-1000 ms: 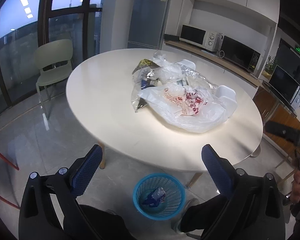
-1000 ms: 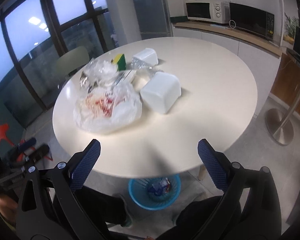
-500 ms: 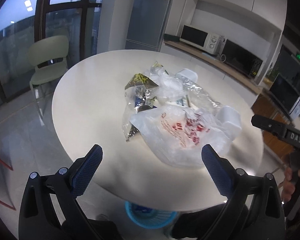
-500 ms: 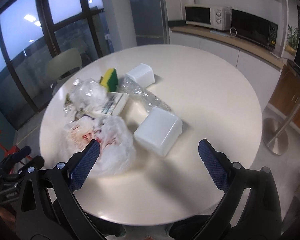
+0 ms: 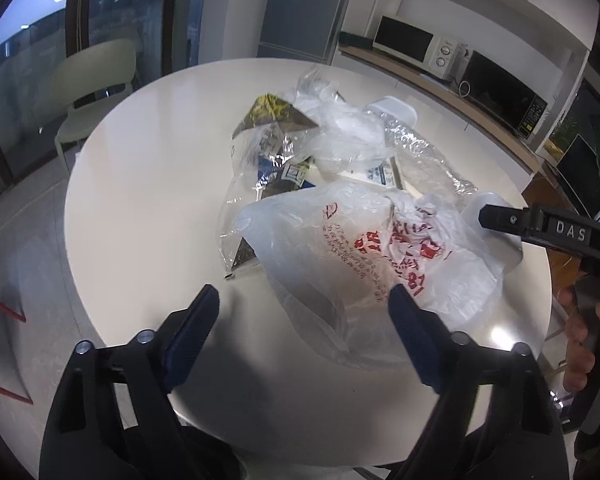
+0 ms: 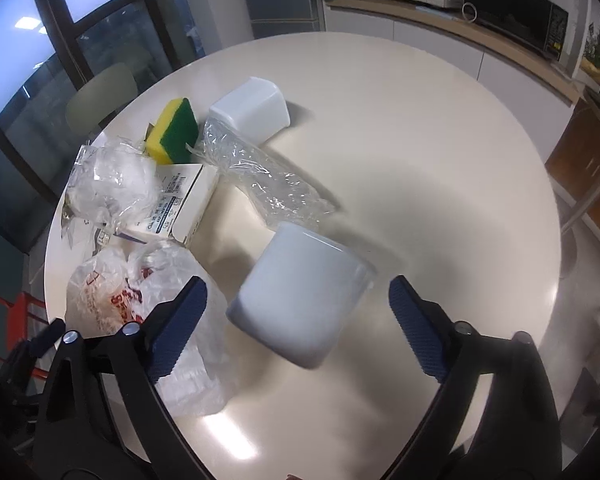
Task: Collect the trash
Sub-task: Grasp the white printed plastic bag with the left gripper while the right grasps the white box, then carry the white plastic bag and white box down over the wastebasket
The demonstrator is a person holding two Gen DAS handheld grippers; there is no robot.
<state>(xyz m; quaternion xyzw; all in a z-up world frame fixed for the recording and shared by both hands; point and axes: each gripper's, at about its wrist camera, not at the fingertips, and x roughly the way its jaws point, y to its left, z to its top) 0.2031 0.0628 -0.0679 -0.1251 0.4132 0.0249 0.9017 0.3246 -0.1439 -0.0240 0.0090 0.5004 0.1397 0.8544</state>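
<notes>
Round white worktop (image 6: pixel 440 168) carries trash pile. Left gripper (image 5: pixel 304 320) spread wide, empty, hovering at 6 o'clock edge of white plastic bag with red print (image 5: pixel 364 256). Bag likely light, limp, slippery; pinch bunched fold, not flat film. Right gripper (image 6: pixel 296 312) likewise spread, empty, framing white tub (image 6: pixel 304 292) lying on side. Tub probably light, stiff, smooth; grip across rim wall. Sponge (image 6: pixel 174 130), carton (image 6: pixel 180 204), clear wrap (image 6: pixel 268 180) at 11 o'clock.

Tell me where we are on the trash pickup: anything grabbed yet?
Nothing grabbed. Both the left gripper and right gripper are open and empty. The printed plastic bag, white tub, carton, sponge and clear wrap all remain on the table. The right jaws frame the tub.
</notes>
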